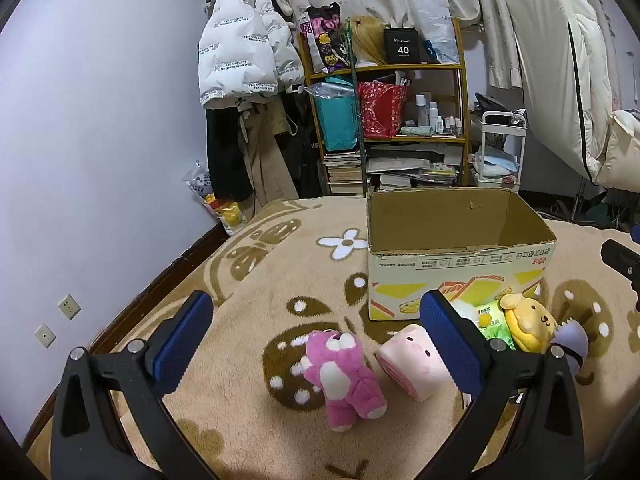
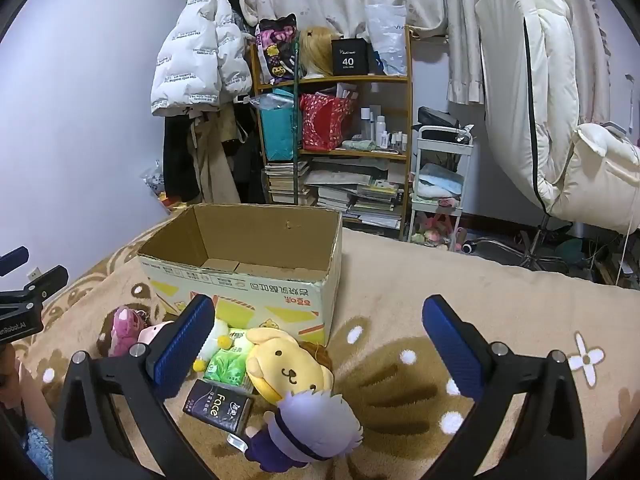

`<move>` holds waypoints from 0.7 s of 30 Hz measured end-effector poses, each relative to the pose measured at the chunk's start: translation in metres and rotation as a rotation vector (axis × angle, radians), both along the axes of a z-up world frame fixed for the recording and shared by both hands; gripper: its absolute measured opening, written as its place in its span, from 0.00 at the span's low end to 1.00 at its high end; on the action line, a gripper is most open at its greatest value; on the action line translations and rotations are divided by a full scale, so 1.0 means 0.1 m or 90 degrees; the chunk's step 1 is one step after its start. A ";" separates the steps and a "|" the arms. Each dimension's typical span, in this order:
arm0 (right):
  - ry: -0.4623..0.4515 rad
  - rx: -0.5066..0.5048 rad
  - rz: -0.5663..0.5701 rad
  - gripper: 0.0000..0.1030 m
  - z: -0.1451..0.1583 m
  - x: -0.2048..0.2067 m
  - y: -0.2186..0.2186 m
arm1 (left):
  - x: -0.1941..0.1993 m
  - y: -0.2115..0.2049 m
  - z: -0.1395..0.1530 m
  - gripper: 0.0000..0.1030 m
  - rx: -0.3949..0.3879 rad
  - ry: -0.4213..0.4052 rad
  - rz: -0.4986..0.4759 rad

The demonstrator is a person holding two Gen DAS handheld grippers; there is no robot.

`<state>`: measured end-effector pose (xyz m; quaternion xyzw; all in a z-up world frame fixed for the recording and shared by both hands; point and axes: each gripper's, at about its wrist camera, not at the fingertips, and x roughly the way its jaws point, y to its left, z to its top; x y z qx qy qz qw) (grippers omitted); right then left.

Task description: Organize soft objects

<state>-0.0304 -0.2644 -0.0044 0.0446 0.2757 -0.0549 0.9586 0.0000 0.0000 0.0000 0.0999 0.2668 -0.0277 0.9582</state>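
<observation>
An open empty cardboard box point(image 1: 460, 276) point(image 2: 240, 280) stands on the beige blanket. In front of it lie soft toys: a pink bear point(image 1: 344, 376) point(image 2: 122, 330), a pink cube pig plush point(image 1: 412, 360), a yellow dog plush point(image 1: 528, 322) point(image 2: 288, 364), a lilac-haired doll point(image 2: 308, 428) point(image 1: 572, 344), a green tissue pack point(image 2: 228, 364) and a black tissue pack point(image 2: 218, 404). My left gripper point(image 1: 316, 328) is open above the pink bear. My right gripper point(image 2: 318, 328) is open above the yellow dog and the doll. Both are empty.
The blanket point(image 2: 460, 280) covers a bed. Behind it are a wooden shelf point(image 1: 384, 120) with books and bags, hanging coats point(image 1: 244, 40), a white cart point(image 2: 440, 184) and a padded chair point(image 2: 560, 120). A wall point(image 1: 100, 120) runs along the left.
</observation>
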 end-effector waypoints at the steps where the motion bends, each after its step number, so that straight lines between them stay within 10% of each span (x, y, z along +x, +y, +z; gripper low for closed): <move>1: 0.001 -0.001 0.000 1.00 0.00 0.00 0.00 | 0.00 0.00 0.00 0.99 0.000 0.001 0.000; 21: -0.014 0.000 -0.005 1.00 0.02 -0.04 0.00 | 0.00 0.00 0.00 0.99 -0.001 0.004 0.003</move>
